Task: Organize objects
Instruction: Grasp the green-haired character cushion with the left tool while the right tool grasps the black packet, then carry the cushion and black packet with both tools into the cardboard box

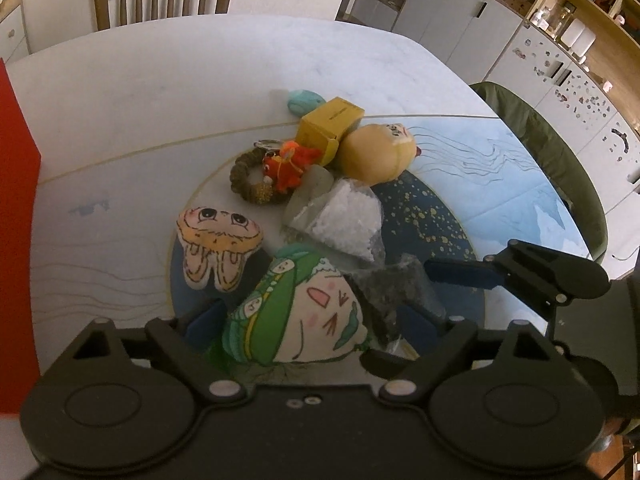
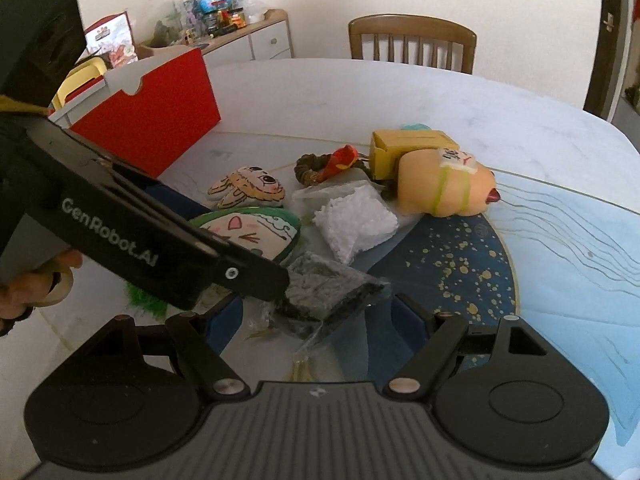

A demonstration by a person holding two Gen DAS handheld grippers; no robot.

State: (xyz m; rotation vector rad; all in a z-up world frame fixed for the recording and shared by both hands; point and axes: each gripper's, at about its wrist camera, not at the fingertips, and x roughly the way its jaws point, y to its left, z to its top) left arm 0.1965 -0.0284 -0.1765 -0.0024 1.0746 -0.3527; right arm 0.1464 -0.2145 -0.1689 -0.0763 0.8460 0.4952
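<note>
The toys lie in a loose heap in the middle of the counter [image 1: 140,100], on a mat with a dark blue, gold-speckled disc. Nearest is a green plush [image 1: 320,308]: a cream face with a pink open mouth, squeezed eyes and a green headwrap printed with little faces. The left claw [image 1: 312,324] is spread wide with this plush between its blue fingers (I cannot tell if they touch it). Just beside it lies a dark bag [image 2: 332,288], clear plastic over something black, and the right claw [image 2: 316,324] stands spread around it, not pinching.

Behind them are a bag of white grains [image 1: 344,220], a flat plush with big eyes [image 1: 218,240], an orange toy [image 1: 292,164] on a braided ring [image 1: 240,172], a yellow box [image 1: 330,122] and a round peach plush [image 1: 376,152]. A red box [image 2: 160,104] stands well apart at the counter's left side.

On the left claw's arm I read "GenRobot.AI" in white. The peach plush has a white patch with dark marks, too small to read. A hand [image 2: 24,292] grips the left handle.
</note>
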